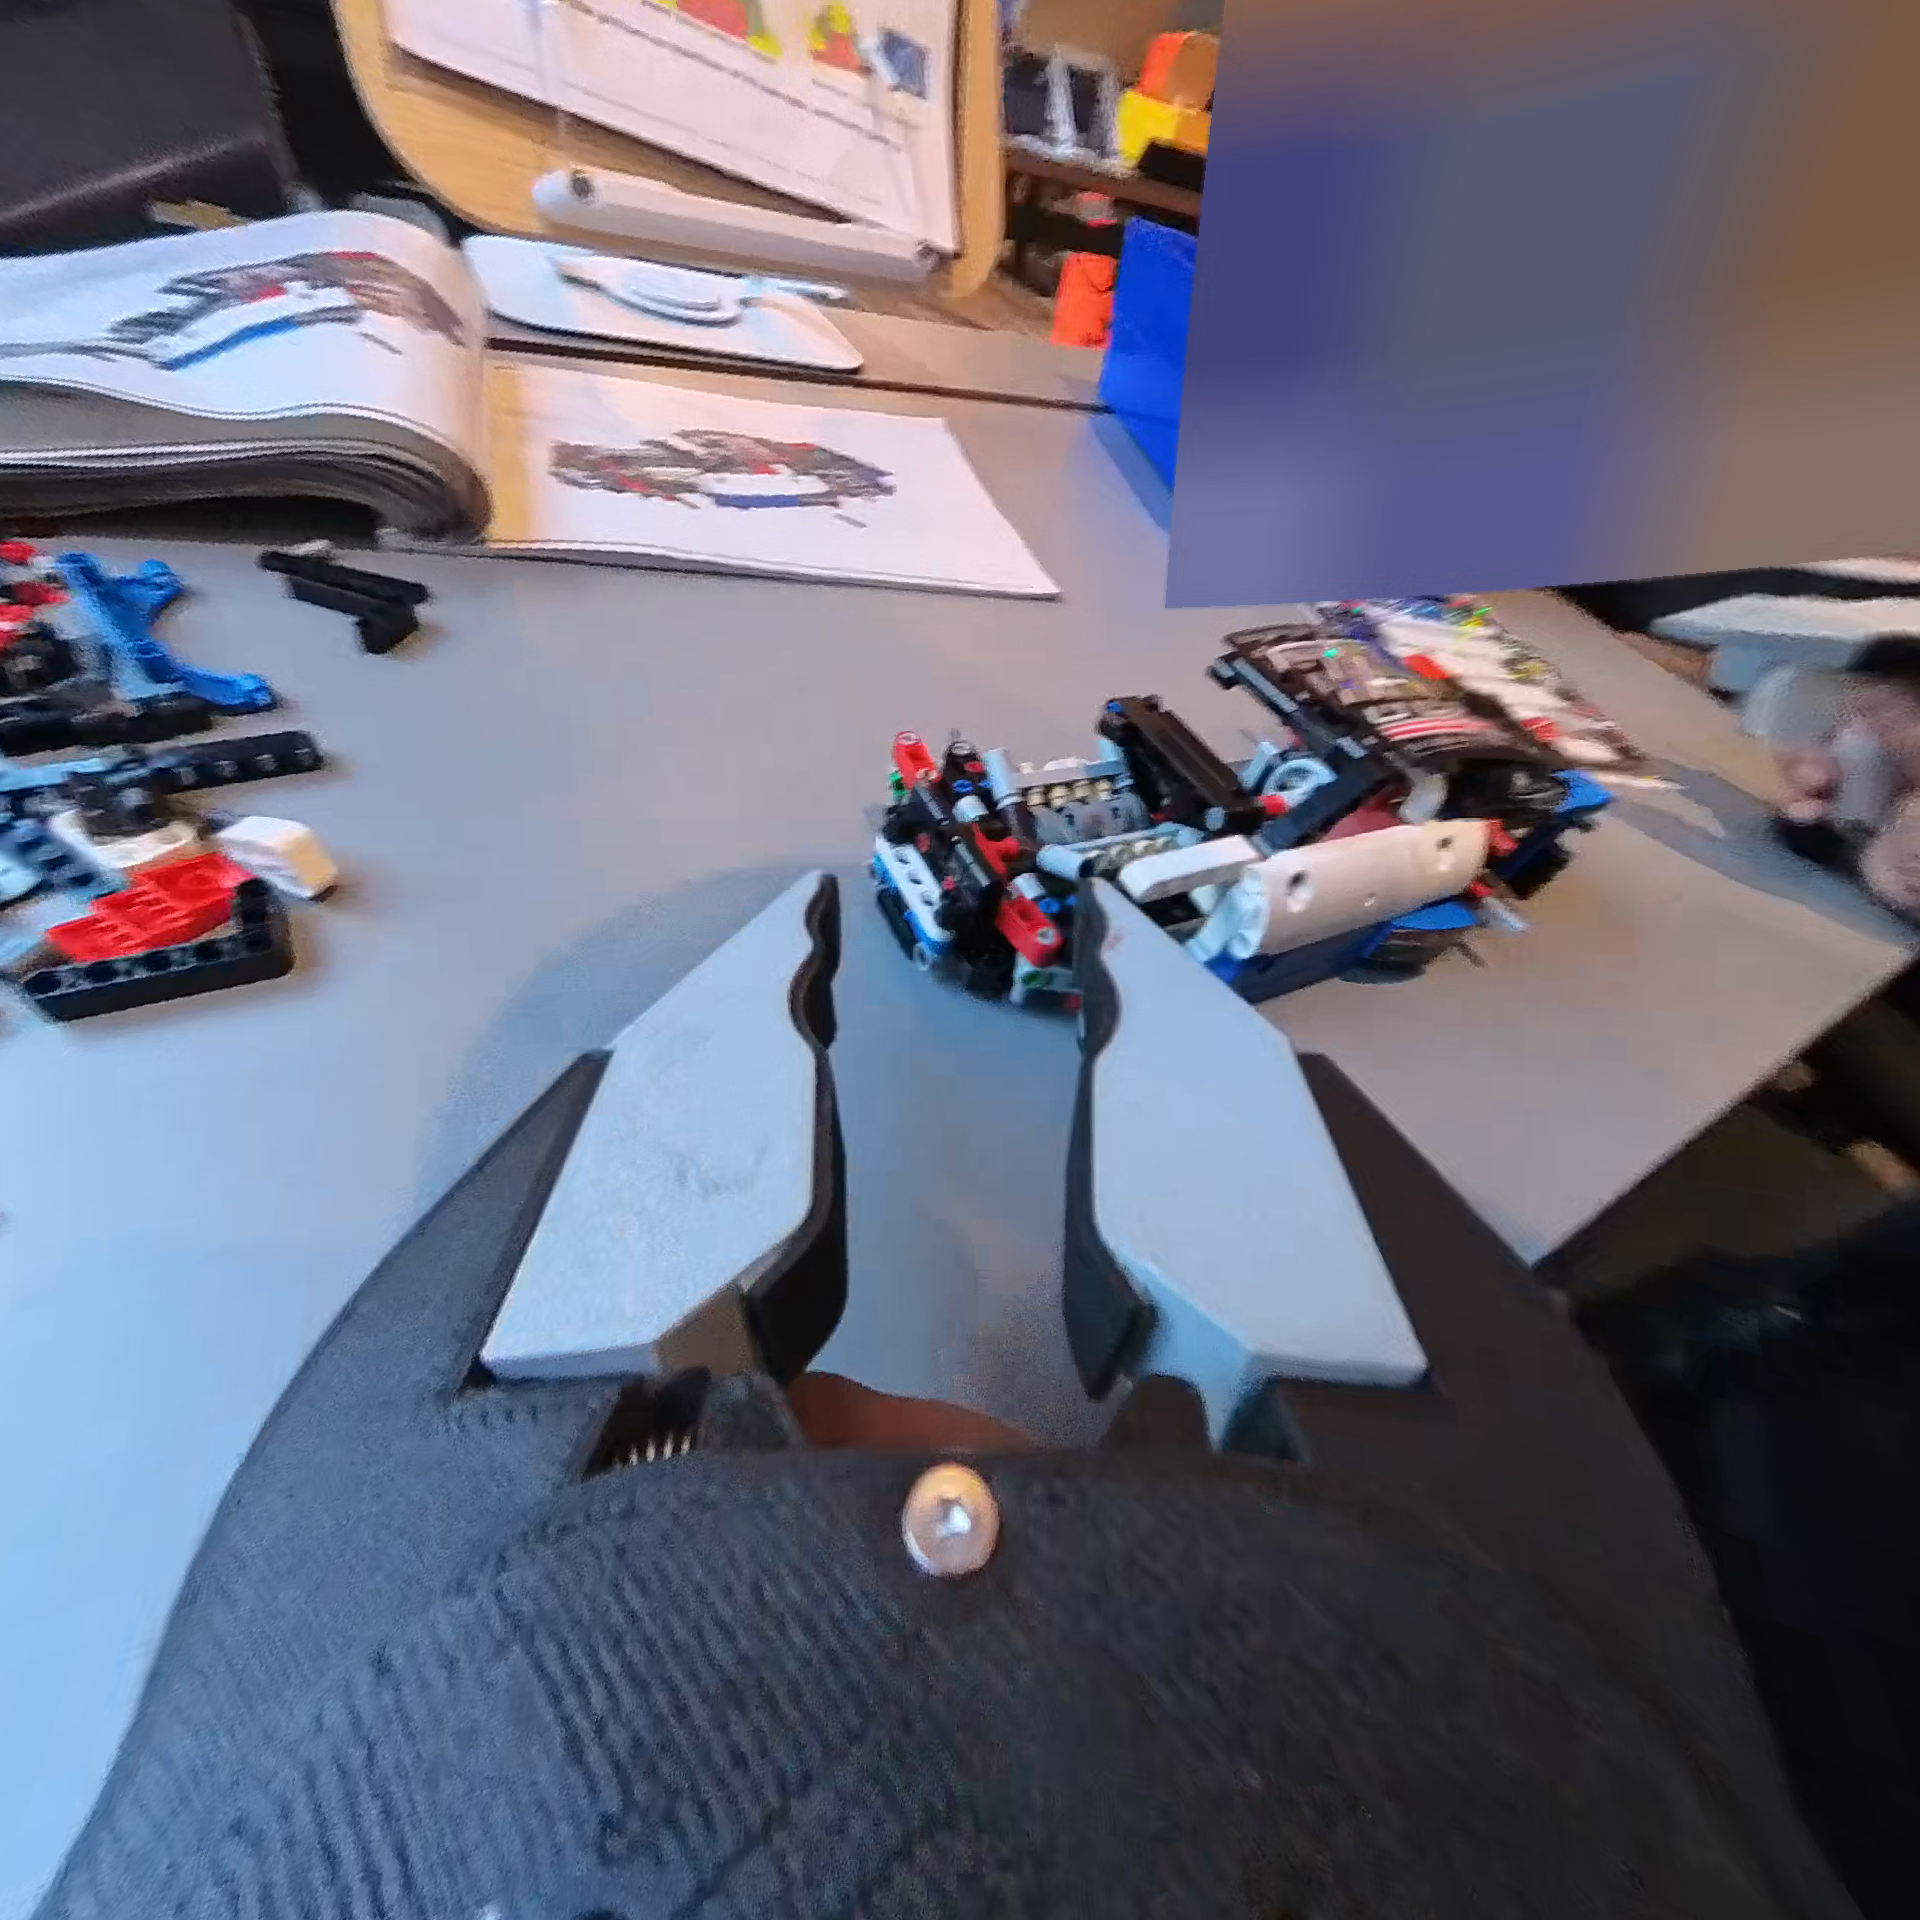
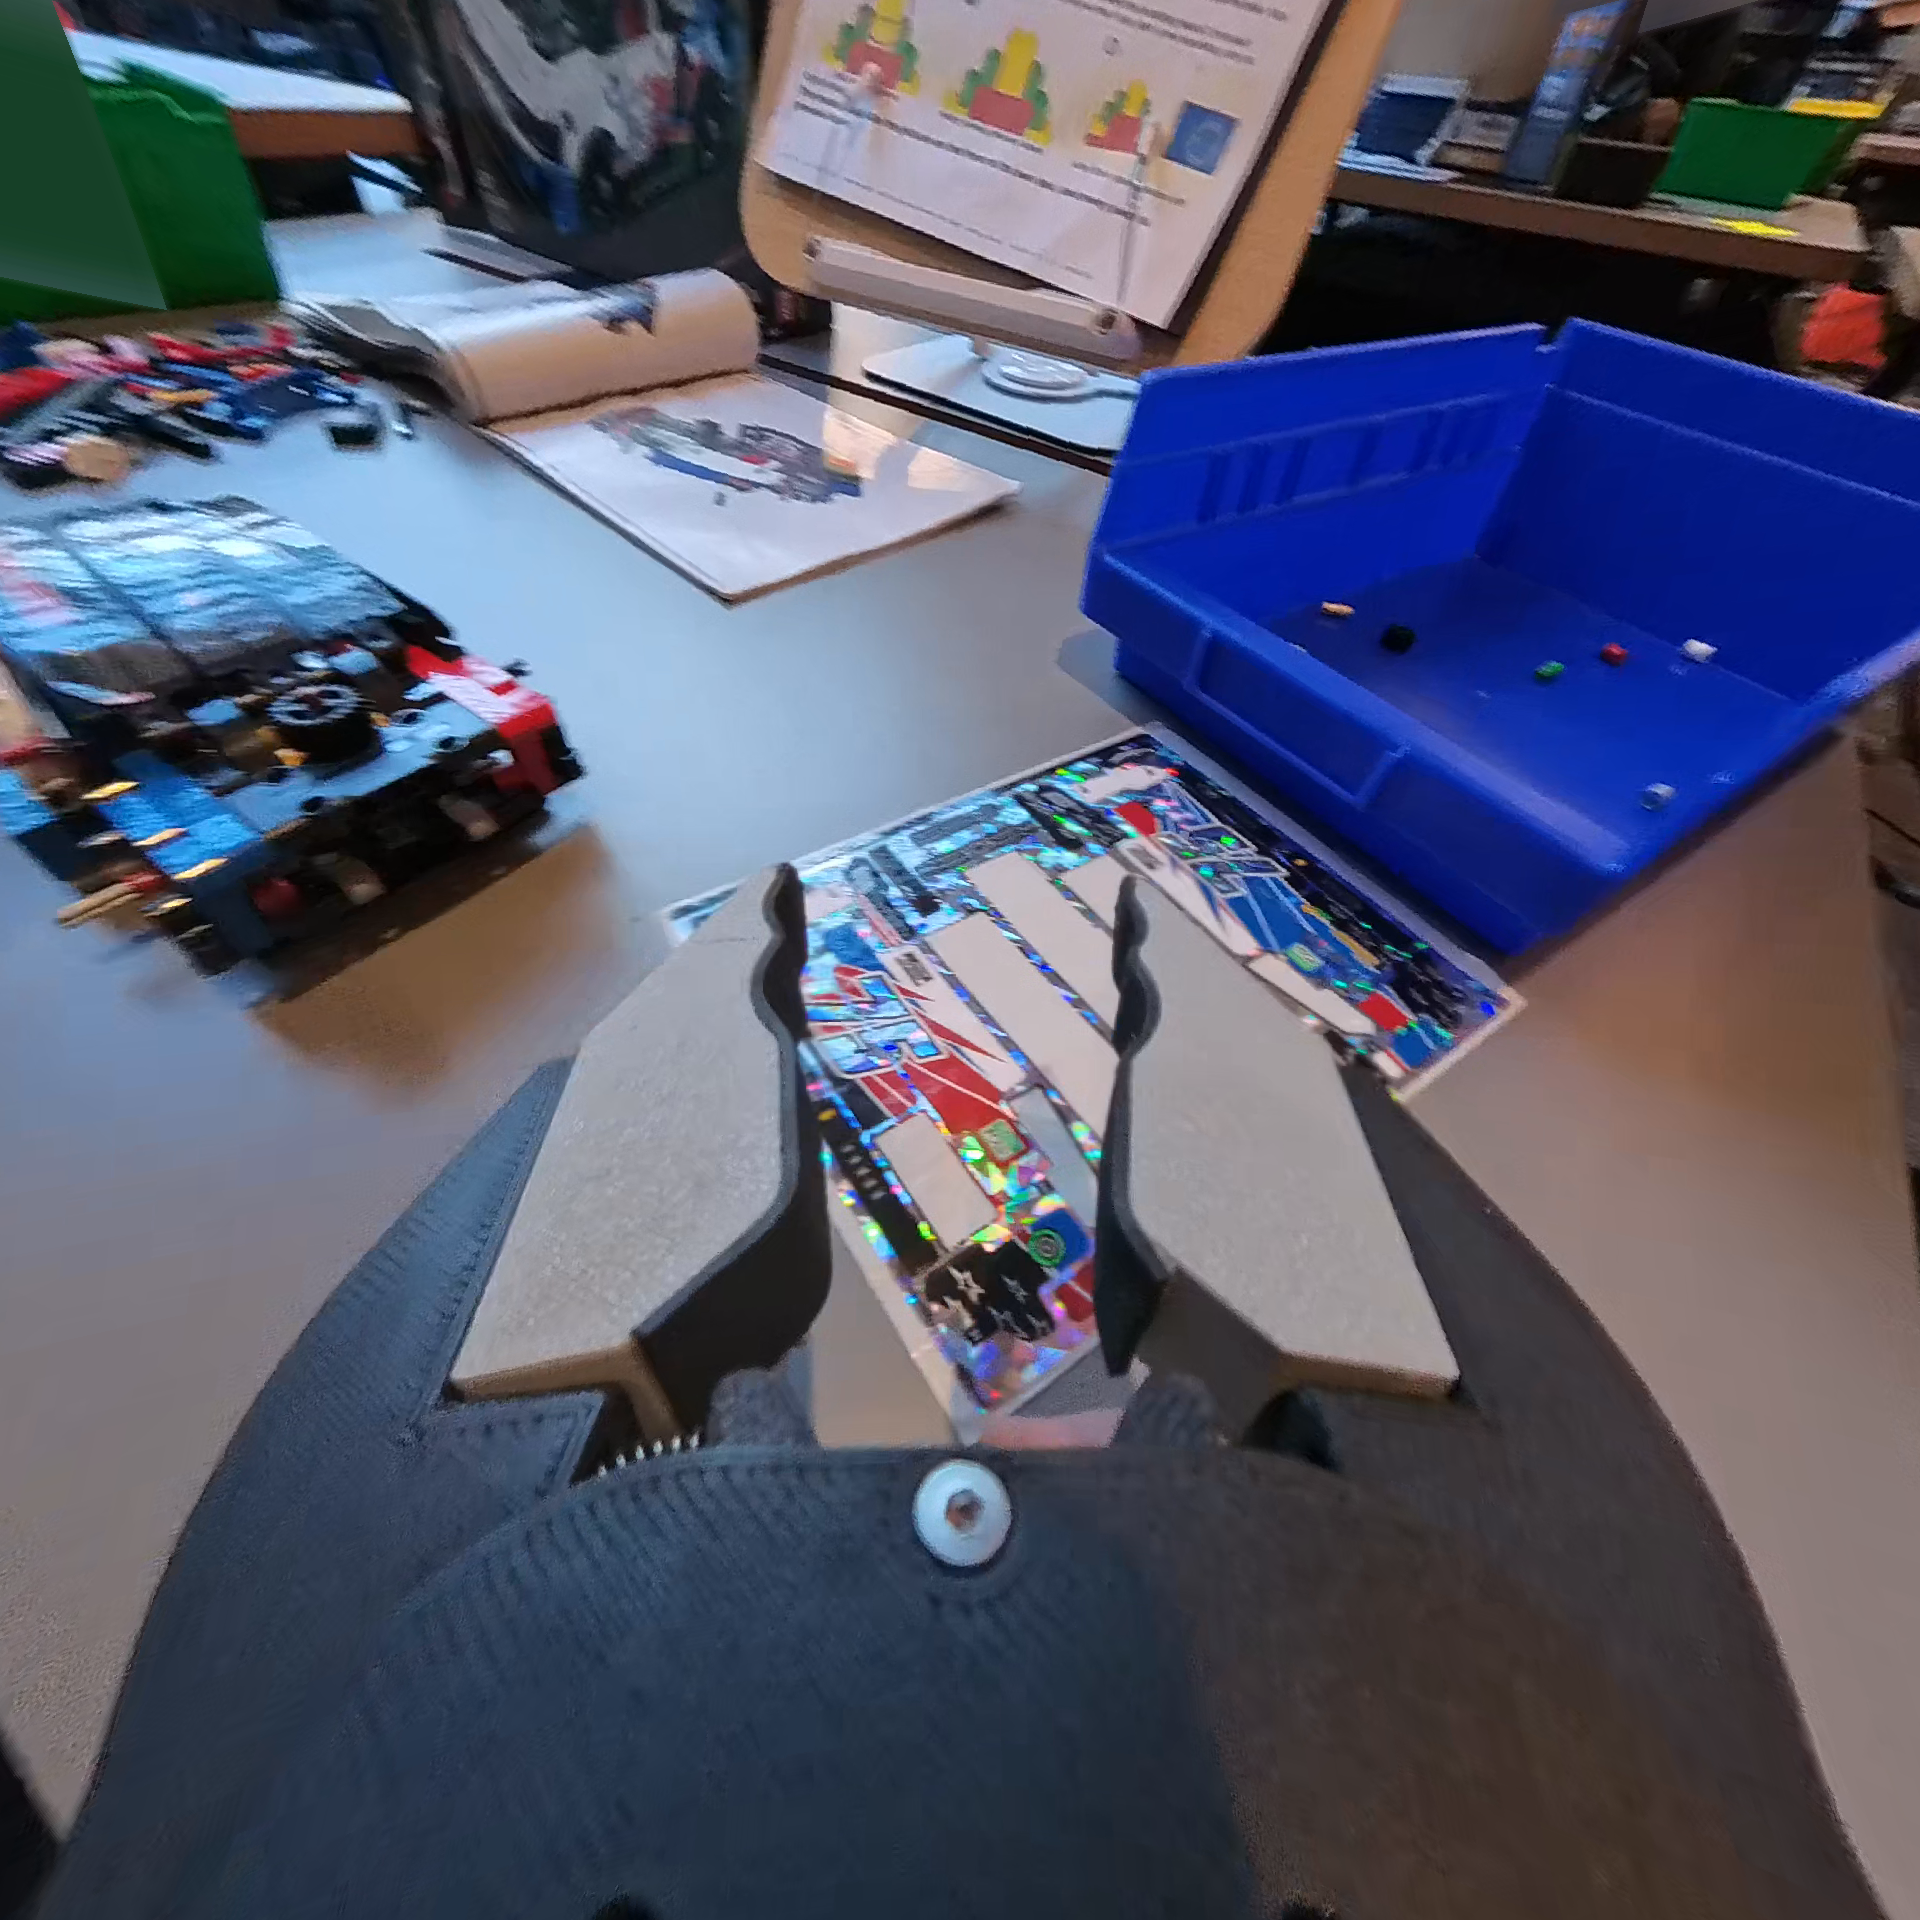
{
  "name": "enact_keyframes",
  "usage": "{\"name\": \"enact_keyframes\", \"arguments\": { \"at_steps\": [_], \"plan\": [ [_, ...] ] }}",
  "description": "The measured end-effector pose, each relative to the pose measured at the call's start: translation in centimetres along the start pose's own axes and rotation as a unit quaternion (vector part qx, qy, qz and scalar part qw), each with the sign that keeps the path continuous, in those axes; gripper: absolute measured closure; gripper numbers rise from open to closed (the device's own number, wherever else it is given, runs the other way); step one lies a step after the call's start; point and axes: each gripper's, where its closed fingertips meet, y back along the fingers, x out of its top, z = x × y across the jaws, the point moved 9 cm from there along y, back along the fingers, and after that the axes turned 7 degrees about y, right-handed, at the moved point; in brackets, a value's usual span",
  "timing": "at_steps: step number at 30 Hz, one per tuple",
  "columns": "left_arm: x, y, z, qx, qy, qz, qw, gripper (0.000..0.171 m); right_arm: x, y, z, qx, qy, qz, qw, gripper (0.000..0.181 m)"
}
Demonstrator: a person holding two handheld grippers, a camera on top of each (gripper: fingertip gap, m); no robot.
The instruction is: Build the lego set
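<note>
A partly built car model of black, blue, red and white pieces lies on the grey table. My left gripper is open and empty, its fingertips just short of the model's near end. The model also shows at the left of the right wrist view. My right gripper is open and empty, held over a shiny sticker sheet that lies flat on the table. Loose sub-assemblies of black, red, blue and white pieces lie to the left.
An open instruction booklet lies at the back. A blue bin with a few small pieces stands at the right, beside the sticker sheet. A board with a printed sheet stands behind. A pile of loose parts lies far left. The table edge runs at the right. Spacing between my two grippers at the tips: around 40 centimeters.
</note>
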Motion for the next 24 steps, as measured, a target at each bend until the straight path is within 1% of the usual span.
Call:
{"name": "enact_keyframes", "arguments": {
  "at_steps": [3,6,9,12,19,24],
  "plan": [
    [0.6,0.6,-0.9,-0.037,0.054,0.030,0.997,0.127,-0.2,-0.5,0.5,-0.042,0.006,-0.024,0.999,0.123],
    [0.6,0.5,-1.6,-0.065,0.095,0.006,0.993,0.126,-0.2,-0.9,0.6,-0.058,0.010,-0.039,0.998,0.124],
    [0.4,0.0,-1.5,-0.085,0.090,-0.026,0.992,0.126,-0.1,-1.0,0.6,-0.068,0.022,-0.039,0.997,0.124],
    [0.3,-0.3,-1.3,-0.101,0.083,-0.050,0.990,0.125,0.1,-1.0,0.5,-0.087,0.039,-0.024,0.995,0.126],
    [0.4,-0.2,-1.3,-0.127,0.092,-0.051,0.986,0.126,0.8,-0.5,-0.8,-0.096,0.087,0.012,0.991,0.127],
    [0.3,0.3,-1.1,-0.108,0.072,-0.033,0.991,0.130,1.0,-0.4,-1.3,-0.086,0.097,0.025,0.991,0.127]
  ]
}}
